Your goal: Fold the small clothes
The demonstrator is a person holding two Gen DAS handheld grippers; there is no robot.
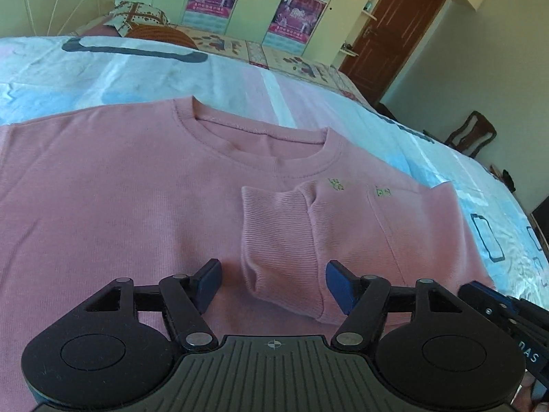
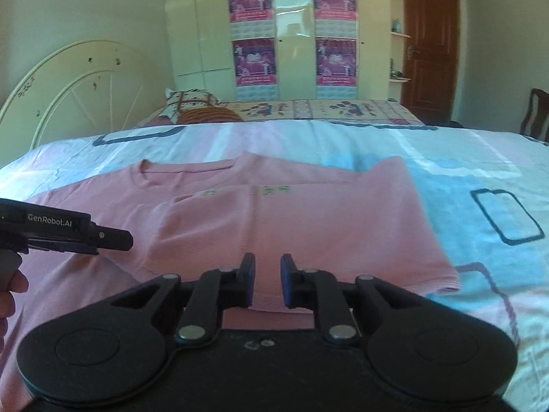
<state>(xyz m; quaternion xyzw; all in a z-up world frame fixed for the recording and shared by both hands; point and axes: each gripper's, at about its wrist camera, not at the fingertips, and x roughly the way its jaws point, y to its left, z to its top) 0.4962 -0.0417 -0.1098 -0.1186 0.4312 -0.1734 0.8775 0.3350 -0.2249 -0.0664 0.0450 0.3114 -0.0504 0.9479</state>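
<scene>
A pink long-sleeved sweater (image 1: 120,213) lies flat on the bed, neckline away from me. One sleeve is folded across its chest, and the ribbed cuff (image 1: 278,240) lies between the fingers of my left gripper (image 1: 272,283), which is open just above the fabric. In the right wrist view the sweater (image 2: 291,226) spreads across the middle. My right gripper (image 2: 267,281) hovers over its near hem with the jaws slightly apart and nothing between them. The left gripper's body (image 2: 61,233) shows at the left.
The bed has a pale blue and pink sheet (image 2: 480,178). Pillows (image 2: 195,106) and a cream headboard (image 2: 79,92) stand at the far end. A wardrobe with posters (image 2: 291,34), a brown door (image 2: 429,41) and a wooden chair (image 2: 535,113) lie beyond.
</scene>
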